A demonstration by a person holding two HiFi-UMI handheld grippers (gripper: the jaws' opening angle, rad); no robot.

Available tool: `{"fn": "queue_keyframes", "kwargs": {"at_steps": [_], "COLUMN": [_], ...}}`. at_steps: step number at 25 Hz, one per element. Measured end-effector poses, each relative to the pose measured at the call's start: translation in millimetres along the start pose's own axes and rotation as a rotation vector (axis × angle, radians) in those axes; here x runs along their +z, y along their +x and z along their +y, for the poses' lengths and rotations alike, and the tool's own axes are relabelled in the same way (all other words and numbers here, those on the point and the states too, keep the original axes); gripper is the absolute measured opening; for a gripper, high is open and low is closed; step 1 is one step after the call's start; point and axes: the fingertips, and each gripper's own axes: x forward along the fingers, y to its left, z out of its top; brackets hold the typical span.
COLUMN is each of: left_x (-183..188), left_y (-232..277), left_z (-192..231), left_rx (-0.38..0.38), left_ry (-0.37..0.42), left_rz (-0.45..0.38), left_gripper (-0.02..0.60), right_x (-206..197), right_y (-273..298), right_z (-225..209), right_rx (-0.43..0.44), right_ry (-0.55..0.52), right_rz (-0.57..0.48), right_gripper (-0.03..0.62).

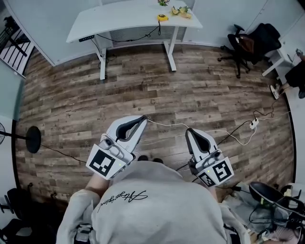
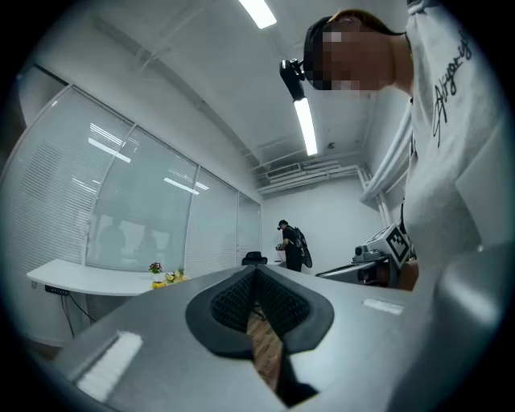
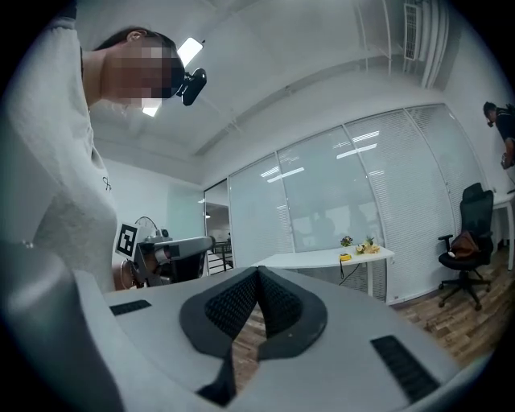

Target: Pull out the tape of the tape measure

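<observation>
- Walking comes first: the person [image 1: 152, 200] stands on the wood floor [image 1: 143, 90], well apart from the white counter [image 1: 119, 21] by the far wall. A white cord [image 1: 164, 125] lies on the floor just ahead of the person. A foot could catch on it and cause a trip.
- The counter carries the thing for this job near its right end. A hard bump there could knock things off the side.
- The left claw [image 1: 144, 117] is shut tight with nothing in it. The right claw [image 1: 188, 129] is shut and empty too. If they reach the counter closed like that, they will only poke and shove, not grab.
- The tape measure [image 1: 162, 17] looks to be the little yellow thing on the counter, near some other small things [image 1: 181, 10]. It is small, so I think it may slip, or the wrong thing may get picked. If only one claw holds on, the whole case could slide when the tape is pulled.
</observation>
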Motion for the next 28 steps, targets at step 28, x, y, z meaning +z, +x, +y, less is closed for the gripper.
{"fn": "queue_keyframes", "kwargs": {"at_steps": [28], "left_x": [-8], "left_y": [-20], "left_z": [13], "left_rx": [-0.003], "left_ry": [-0.018], "left_rz": [0.017], "left_gripper": [0.000], "right_x": [-12], "right_y": [16], "right_z": [17], "right_rx": [-0.027], "right_ry": [0.049], "right_rz": [0.011], "right_gripper": [0.000]}}
